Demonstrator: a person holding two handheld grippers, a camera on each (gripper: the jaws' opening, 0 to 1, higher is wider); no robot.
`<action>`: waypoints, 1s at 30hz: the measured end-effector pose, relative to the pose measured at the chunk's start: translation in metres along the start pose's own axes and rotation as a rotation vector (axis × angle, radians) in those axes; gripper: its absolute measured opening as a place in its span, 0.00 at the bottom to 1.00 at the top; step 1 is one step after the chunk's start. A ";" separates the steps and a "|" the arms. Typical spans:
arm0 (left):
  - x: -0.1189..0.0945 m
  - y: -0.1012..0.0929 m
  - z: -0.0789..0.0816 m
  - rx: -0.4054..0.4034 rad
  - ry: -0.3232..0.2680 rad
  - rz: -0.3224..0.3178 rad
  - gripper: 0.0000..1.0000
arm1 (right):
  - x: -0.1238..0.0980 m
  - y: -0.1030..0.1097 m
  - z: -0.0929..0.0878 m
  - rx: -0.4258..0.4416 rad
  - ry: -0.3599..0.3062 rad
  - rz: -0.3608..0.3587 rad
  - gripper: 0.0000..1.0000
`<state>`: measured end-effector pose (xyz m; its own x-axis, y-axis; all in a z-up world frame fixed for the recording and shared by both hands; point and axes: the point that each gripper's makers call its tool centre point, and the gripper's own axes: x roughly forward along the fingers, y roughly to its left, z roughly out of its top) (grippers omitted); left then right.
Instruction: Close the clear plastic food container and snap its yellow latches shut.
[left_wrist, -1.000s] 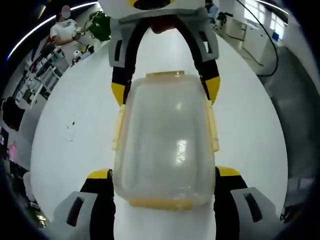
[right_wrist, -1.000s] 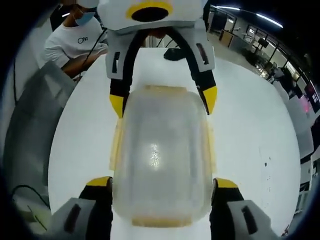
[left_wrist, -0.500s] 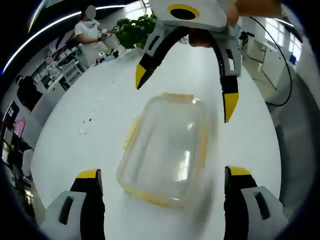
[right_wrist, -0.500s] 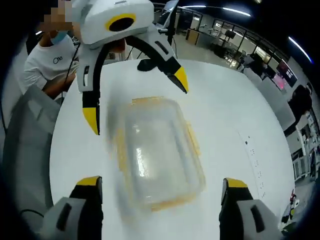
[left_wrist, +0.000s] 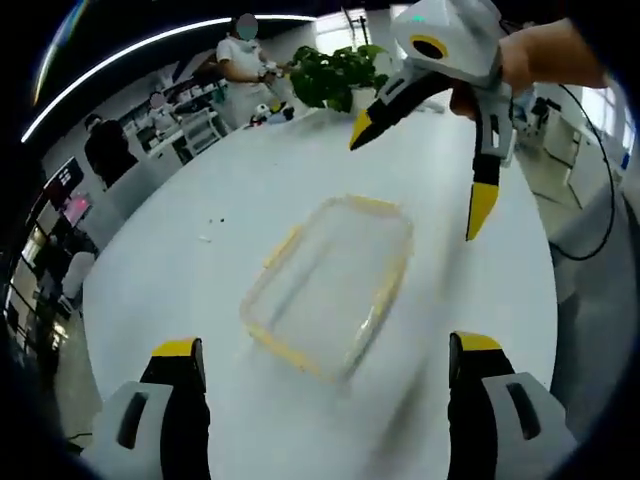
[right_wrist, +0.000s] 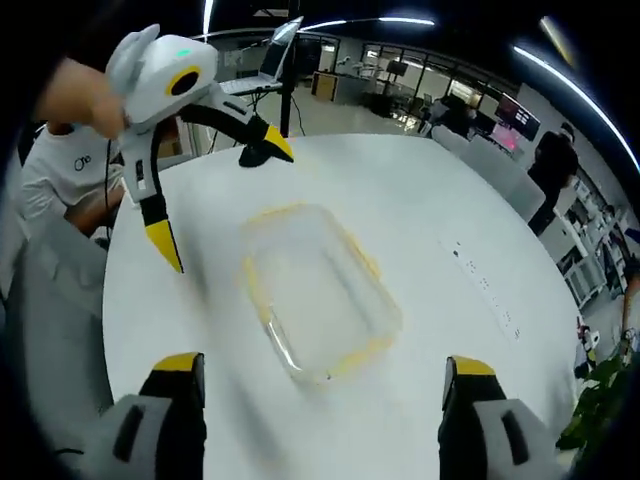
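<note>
The clear rectangular plastic food container with yellow latches (left_wrist: 330, 285) lies on the round white table (left_wrist: 170, 270), long axis diagonal between both wide-open, empty grippers. The left gripper view alone catches a leafy green plant (left_wrist: 335, 75); the right gripper view, a seated person in a white shirt (right_wrist: 60, 190). The left gripper (right_wrist: 215, 195) and right gripper (left_wrist: 425, 165) hang apart from the container.

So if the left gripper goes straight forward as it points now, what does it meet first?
Most likely the container, which lies on the table ahead between its open jaws. The right gripper hangs farther on, apparently above that line. Depth is unclear.
</note>
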<state>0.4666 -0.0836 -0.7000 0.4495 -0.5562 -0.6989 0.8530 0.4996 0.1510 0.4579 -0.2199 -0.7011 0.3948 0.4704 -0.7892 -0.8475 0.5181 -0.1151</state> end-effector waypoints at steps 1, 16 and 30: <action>-0.003 0.000 -0.001 -0.002 0.003 0.010 0.99 | -0.002 0.002 0.000 0.006 -0.004 0.000 0.99; -0.069 -0.059 -0.009 -0.040 -0.053 0.066 0.98 | -0.051 0.062 -0.022 0.037 -0.111 -0.043 0.99; -0.120 -0.115 -0.053 -0.098 -0.056 0.137 0.99 | -0.098 0.119 -0.057 0.109 -0.186 -0.066 0.97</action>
<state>0.3006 -0.0388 -0.6707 0.5758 -0.5134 -0.6363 0.7543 0.6338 0.1713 0.2984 -0.2453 -0.6718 0.5153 0.5516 -0.6559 -0.7783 0.6217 -0.0886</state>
